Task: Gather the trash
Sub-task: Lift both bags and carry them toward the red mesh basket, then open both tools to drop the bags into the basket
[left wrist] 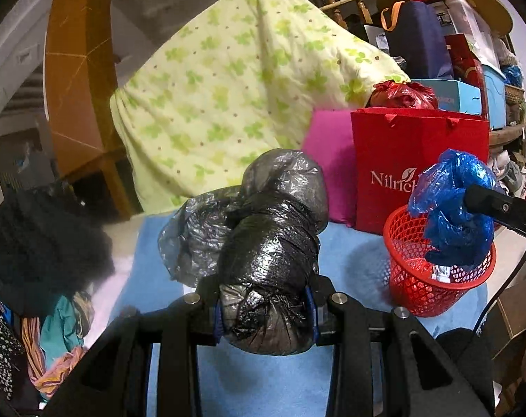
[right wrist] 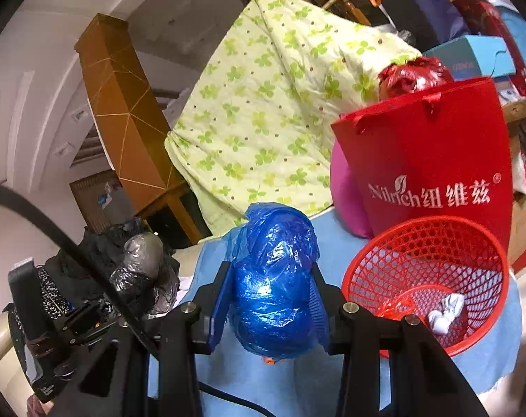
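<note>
Blue bag [right wrist: 275,278] hides right claw [right wrist: 269,307] pads; basket [right wrist: 426,243] rim cropped.

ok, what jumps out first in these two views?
Each gripper clamps a balled-up plastic bag: the left gripper a black bag, the right gripper a blue bag. To their right a red basket stands on the blue cloth, a red gift bag behind it.

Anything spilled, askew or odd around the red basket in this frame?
Nothing spilled. The red mesh basket sits upright on the blue cloth, holding a white crumpled scrap. The left gripper clamps a black bag bundle; the right gripper clamps a blue bag bundle.
</note>
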